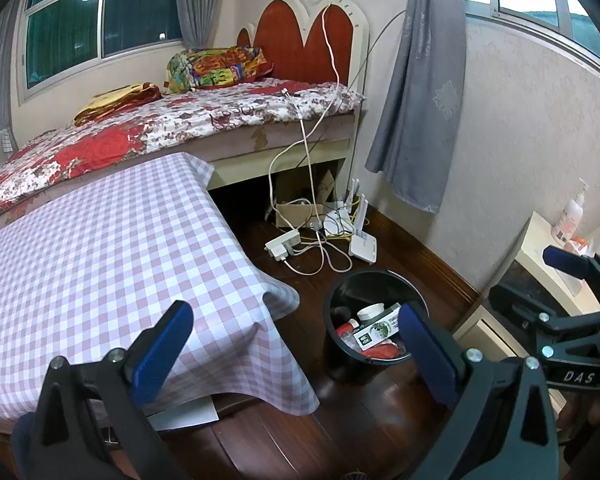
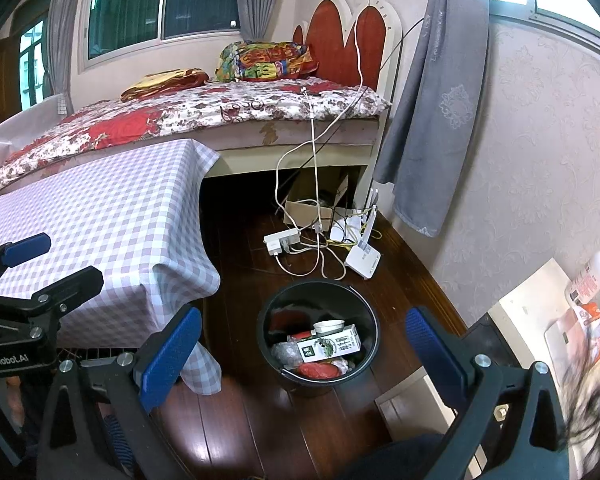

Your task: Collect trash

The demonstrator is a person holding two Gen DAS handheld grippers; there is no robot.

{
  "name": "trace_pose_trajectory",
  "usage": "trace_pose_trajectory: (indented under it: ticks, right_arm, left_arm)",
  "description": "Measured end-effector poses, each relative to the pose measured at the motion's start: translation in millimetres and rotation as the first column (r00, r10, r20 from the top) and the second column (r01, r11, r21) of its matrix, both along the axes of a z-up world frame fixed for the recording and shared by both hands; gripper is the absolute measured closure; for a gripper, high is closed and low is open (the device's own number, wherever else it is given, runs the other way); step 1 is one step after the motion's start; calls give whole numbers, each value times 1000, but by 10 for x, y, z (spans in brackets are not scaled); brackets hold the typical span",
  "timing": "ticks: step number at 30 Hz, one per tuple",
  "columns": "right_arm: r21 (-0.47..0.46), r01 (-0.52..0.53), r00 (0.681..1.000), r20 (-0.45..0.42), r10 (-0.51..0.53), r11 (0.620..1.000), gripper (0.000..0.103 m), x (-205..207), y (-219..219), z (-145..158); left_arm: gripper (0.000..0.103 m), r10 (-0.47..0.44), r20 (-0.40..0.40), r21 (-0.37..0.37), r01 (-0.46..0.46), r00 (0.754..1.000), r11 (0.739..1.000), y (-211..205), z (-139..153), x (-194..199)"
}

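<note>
Both empty: left hand-held gripper (image 1: pixel 296 344) and right hand-held gripper (image 2: pixel 304 348) spread wide above floor. Bin (image 2: pixel 318 292) beside desk (image 2: pixel 100 216) holds carton (image 2: pixel 328 347), cup (image 2: pixel 329 325), wrappers.

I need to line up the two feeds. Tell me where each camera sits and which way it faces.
Left wrist: on the left gripper, open, facing the bed over the table; bin lower right; right gripper at right edge.
Right wrist: on the right gripper, open, facing the bin; left gripper at left edge.
Shared: bed, table, bin, router.
</note>
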State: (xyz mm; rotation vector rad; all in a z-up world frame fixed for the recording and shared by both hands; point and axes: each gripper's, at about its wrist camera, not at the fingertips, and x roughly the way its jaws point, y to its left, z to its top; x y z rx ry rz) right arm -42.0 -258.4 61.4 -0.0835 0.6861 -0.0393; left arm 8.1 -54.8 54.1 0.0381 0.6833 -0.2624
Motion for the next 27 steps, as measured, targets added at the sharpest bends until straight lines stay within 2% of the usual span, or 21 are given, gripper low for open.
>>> trace_pose_trajectory:
  ticks: [15, 27]
  right_arm:
    - [1, 1, 1000, -8, -1, 1000, 0, 20, -52, -45]
    - [3, 6, 1000, 0, -6, 1000, 0, 15, -45, -56]
  left_arm:
    - [0, -11, -21, -2, 11, 1000, 1000, 27, -39, 24]
    - [0, -65, 24, -3, 65, 998, 998, 10, -24, -16]
